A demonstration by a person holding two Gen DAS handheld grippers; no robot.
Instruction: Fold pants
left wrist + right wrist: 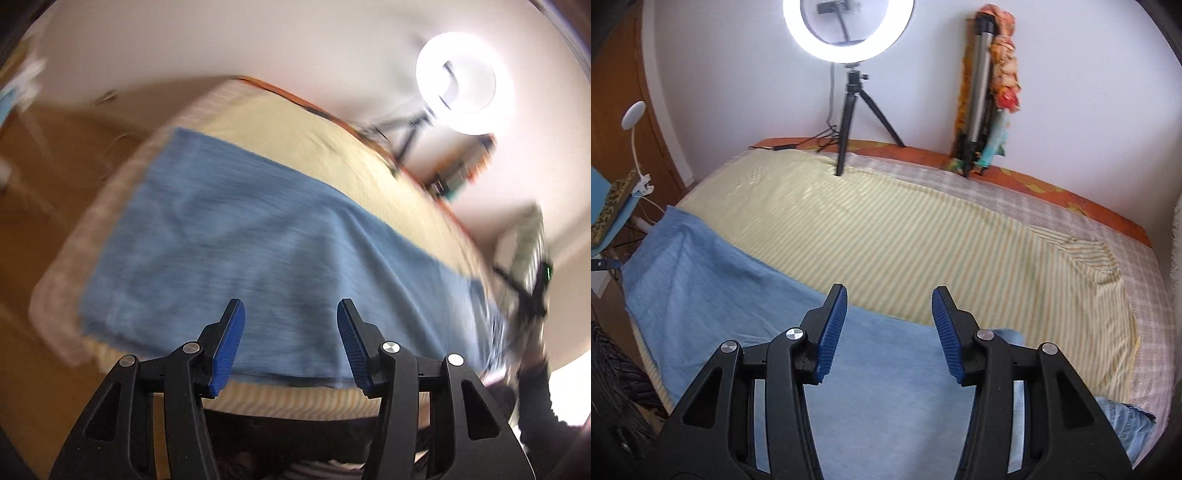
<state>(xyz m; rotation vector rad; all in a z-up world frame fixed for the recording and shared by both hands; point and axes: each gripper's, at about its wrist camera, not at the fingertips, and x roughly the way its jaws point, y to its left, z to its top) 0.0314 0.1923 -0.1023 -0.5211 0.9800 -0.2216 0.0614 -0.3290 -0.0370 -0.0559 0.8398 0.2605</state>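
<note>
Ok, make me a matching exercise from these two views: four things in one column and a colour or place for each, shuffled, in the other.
Things:
1. pants
2. ring light
3. striped sheet
4. folded tripod

Descriptions:
A. pale yellow, spread over the bed
B. leaning on the wall, wrapped in orange patterned cloth
C. light blue, lying along the near edge of the bed
D. glowing white, on a small black tripod standing on the bed

Pairs: 1-C, 2-D, 3-A, 4-B

My light blue pants [713, 280] lie on a pale yellow striped sheet [905, 236]. Beyond it I see a grey-and-white checked sheet [1145, 288] and an orange patterned edge [1034, 181]. My gripper pads [833, 332] are ribbed dark blue on black arms.
</note>
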